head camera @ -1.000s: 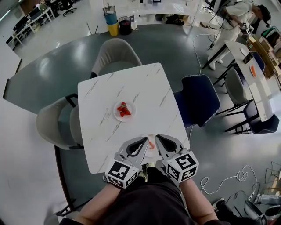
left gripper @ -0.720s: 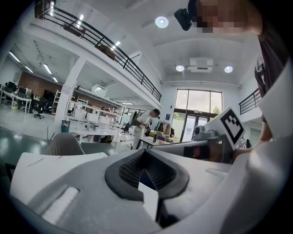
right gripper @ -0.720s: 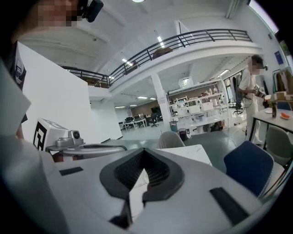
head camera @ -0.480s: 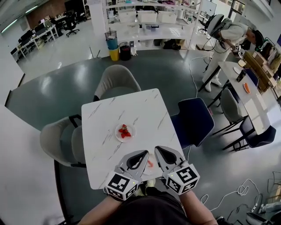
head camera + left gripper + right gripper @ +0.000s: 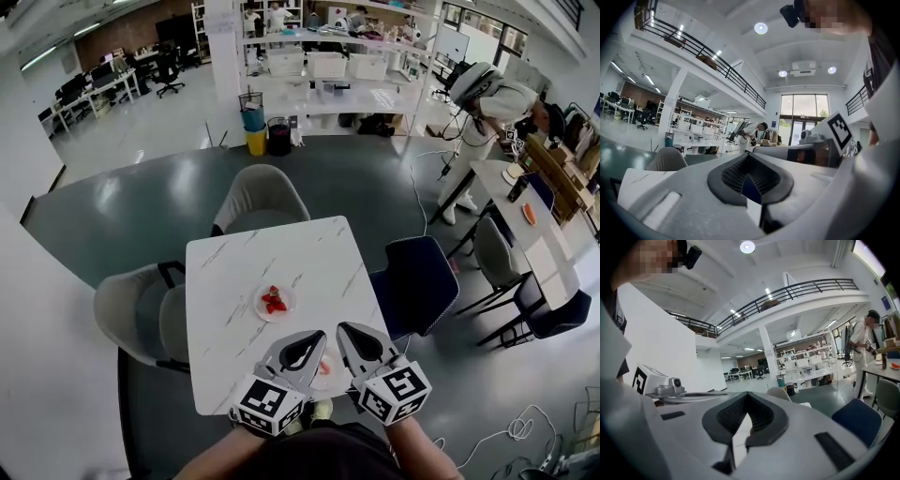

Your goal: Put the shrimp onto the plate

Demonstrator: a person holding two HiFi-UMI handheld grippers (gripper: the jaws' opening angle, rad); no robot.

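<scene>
Forearms (image 5: pixel 211 455) tucked close, left tool (image 5: pixel 320 337) and right tool (image 5: pixel 341 328) point side by side over table (image 5: pixel 234 281) edge, both closed, empty.

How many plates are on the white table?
2. One plate sits in the middle of the table, holding red pieces. The other plate is at the near edge, partly hidden between the left gripper and right gripper.

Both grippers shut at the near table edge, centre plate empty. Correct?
Not quite. The head view shows the centre plate holding red pieces, apparently shrimp. The left gripper and right gripper are shut at the table's near edge, as stated.
</scene>
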